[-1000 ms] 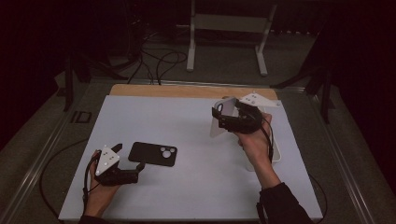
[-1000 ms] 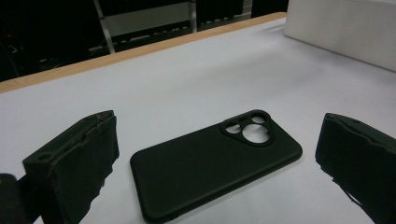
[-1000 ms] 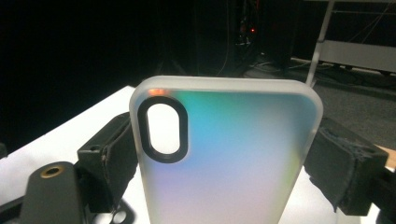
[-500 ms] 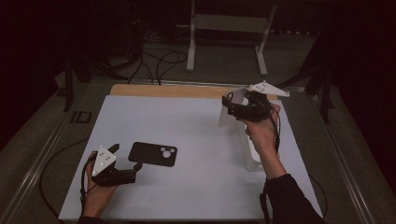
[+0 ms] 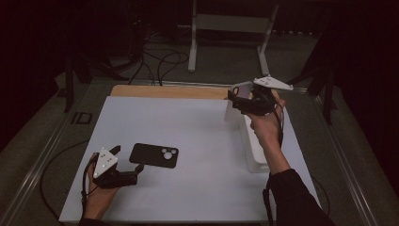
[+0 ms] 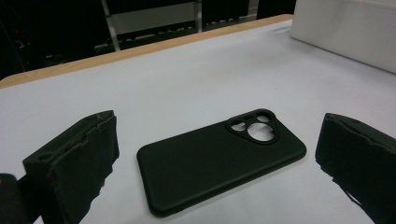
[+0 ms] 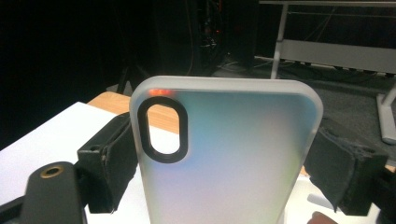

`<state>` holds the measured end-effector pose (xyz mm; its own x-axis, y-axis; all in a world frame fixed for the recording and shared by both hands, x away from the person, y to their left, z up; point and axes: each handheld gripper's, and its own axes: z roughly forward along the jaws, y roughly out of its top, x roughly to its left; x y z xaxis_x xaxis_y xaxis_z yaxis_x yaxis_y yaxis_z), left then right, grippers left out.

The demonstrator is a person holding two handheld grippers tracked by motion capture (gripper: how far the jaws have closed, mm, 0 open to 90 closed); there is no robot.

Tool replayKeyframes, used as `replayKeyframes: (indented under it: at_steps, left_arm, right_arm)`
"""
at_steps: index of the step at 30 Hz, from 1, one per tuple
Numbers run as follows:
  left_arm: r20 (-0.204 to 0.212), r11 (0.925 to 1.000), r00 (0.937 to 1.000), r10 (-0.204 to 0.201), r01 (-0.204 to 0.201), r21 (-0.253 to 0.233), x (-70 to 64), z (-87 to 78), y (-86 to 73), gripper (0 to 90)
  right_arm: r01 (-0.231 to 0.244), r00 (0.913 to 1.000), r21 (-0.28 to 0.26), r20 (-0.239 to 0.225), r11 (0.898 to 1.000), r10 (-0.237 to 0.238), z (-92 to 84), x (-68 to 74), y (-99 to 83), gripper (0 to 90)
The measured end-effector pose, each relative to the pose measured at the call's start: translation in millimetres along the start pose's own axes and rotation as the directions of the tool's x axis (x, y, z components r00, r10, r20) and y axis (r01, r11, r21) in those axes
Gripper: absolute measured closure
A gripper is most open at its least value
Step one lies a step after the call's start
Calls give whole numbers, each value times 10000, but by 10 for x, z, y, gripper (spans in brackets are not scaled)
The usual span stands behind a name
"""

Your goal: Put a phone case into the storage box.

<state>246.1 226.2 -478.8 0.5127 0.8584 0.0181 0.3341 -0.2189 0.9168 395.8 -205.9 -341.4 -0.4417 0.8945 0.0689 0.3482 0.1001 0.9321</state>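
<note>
A black phone case (image 5: 154,155) lies flat on the white table top, camera cut-outs up. In the left gripper view this black case (image 6: 219,161) lies just ahead of the wide-apart jaws of my left gripper (image 6: 219,130), untouched. That left gripper (image 5: 129,159) rests low at the front left, open. My right gripper (image 5: 237,96) hangs above the far right of the table, shut on a frosted translucent phone case (image 5: 231,112). In the right gripper view the translucent case (image 7: 233,163) stands upright between the two pads of the right gripper (image 7: 224,140), its oval camera hole at top left.
A long white box (image 5: 254,150) lies along the right side of the table, under the right forearm; its wall (image 6: 350,32) shows far off in the left gripper view. A wooden edge (image 5: 164,91) borders the far side. A metal stand (image 5: 230,23) and cables lie beyond.
The right hand has carried the translucent case farther back and to the right, slightly higher. The left gripper and the black case have stayed put.
</note>
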Motion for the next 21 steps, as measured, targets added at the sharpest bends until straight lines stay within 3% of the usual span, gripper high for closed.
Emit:
replayKeyframes:
  at_steps: [11,21]
  left_arm:
    - [-36,10000,10000,19,-19,14,1,0,-7,2]
    - [-59,10000,10000,-6,6,22,2,1,-15,2]
  right_arm:
    - [60,9996,-80,287,9999,-58,52,-114,62,167]
    - [-83,9952,-55,980,10000,88,137,-353,118,167]
